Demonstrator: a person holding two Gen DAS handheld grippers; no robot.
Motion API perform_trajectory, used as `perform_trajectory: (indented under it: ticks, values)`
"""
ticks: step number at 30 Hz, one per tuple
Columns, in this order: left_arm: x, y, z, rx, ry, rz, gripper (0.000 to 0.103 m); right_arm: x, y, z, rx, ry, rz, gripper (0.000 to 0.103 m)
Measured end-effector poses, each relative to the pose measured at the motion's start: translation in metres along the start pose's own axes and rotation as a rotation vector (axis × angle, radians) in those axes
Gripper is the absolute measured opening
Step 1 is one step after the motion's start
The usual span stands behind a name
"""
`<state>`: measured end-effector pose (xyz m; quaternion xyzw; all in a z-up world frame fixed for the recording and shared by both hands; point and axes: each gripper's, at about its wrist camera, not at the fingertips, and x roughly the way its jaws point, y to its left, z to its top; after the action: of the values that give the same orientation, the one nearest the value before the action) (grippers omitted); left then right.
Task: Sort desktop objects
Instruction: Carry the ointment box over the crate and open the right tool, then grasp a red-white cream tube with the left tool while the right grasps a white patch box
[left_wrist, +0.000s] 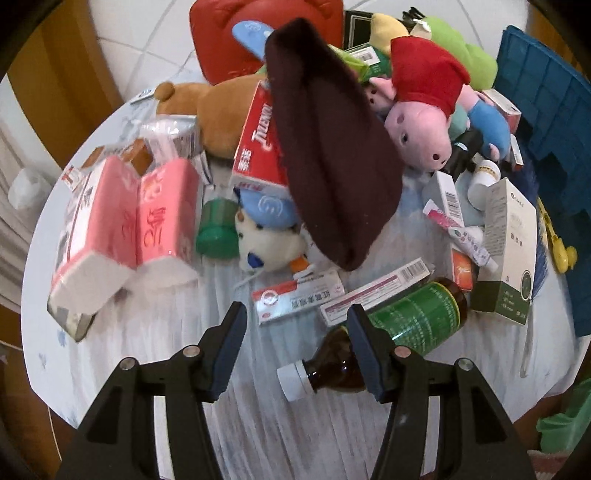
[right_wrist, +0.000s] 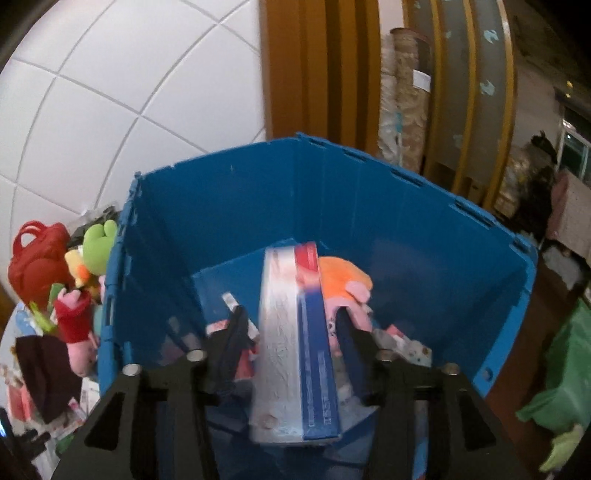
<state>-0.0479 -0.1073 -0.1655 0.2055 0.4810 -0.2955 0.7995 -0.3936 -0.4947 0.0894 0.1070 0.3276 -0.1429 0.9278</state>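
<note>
Right gripper (right_wrist: 291, 332): hanging over the blue bin (right_wrist: 236, 206), jaws standing apart, pads clear of the box between them; it is released.
Box (right_wrist: 295, 350): long white-and-blue carton sitting in the gap between the right fingers, long axis running from bottom centre up toward mid-frame, far end pointing into the bin, one narrow blue side facing right. Whether it is resting on the contents below cannot be told.
Bin contents: an orange plush (right_wrist: 343, 280) lying at the box's upper right, small packets showing to either side of the fingers.
Bin surroundings: a red bag (right_wrist: 37, 254) and green plush (right_wrist: 98, 240) sitting outside the bin's left wall, at mid-left.
Left gripper (left_wrist: 297, 325): pointing steeply down over the table (left_wrist: 147, 332), jaws apart and holding nothing.
Bottle (left_wrist: 388, 332): brown glass, green label, lying on its side just beyond the right finger, which is partly covering it; long axis running lower left to upper right, white cap pointing lower left.
Flat cartons (left_wrist: 299, 297): lying just above the fingertips, long axes tilting up to the right.
Dark cloth (left_wrist: 328, 155): hanging in mid-frame, narrow end pointing down.
Tissue packs (left_wrist: 125, 221): pink, lying at centre left.
Pig plush (left_wrist: 421, 125): lying at upper right, red dress, snout pointing down.
</note>
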Motion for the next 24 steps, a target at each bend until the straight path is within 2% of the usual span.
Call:
perform_trajectory:
  ticks: [2,5,6,7,11,13,14,16,17,19,22,24]
  values:
    - [-0.007,-0.007,0.001,0.0,-0.017,-0.004,0.056,-0.006,0.003,0.002,-0.014,-0.026,-0.02,0.086]
    - [-0.032,-0.034,0.008,0.025,-0.077,-0.013,0.056,-0.021,0.018,0.003,-0.057,-0.074,0.005,0.091]
    - [-0.042,-0.045,0.011,0.036,-0.099,-0.018,0.056,-0.023,0.023,0.003,-0.068,-0.083,0.022,0.099]
    - [-0.053,-0.058,0.014,0.046,-0.124,-0.023,0.056,-0.025,0.026,0.002,-0.072,-0.087,0.031,0.103]
    - [-0.116,-0.116,0.034,0.097,-0.276,-0.107,0.057,-0.029,0.031,0.004,-0.072,-0.097,0.058,0.103]
    - [-0.146,-0.145,0.043,0.133,-0.344,-0.158,0.072,-0.032,0.029,0.006,-0.064,-0.106,0.079,0.103]
    - [-0.162,-0.161,0.048,0.144,-0.387,-0.183,0.076,-0.033,0.028,0.008,-0.06,-0.112,0.087,0.103]
    - [-0.182,-0.179,0.055,0.152,-0.453,-0.191,0.088,-0.037,0.024,0.011,-0.06,-0.124,0.103,0.103]
    - [-0.189,-0.188,0.058,0.146,-0.481,-0.172,0.09,-0.038,0.022,0.013,-0.061,-0.127,0.116,0.103]
    - [-0.189,-0.19,0.061,0.119,-0.487,-0.145,0.091,-0.039,0.022,0.014,-0.067,-0.129,0.147,0.103]
    - [-0.166,-0.175,0.067,0.045,-0.405,-0.092,0.091,-0.043,0.033,0.012,-0.118,-0.133,0.23,0.103]
    - [-0.135,-0.154,0.068,-0.026,-0.325,-0.062,0.09,-0.041,0.046,0.008,-0.158,-0.128,0.248,0.103]
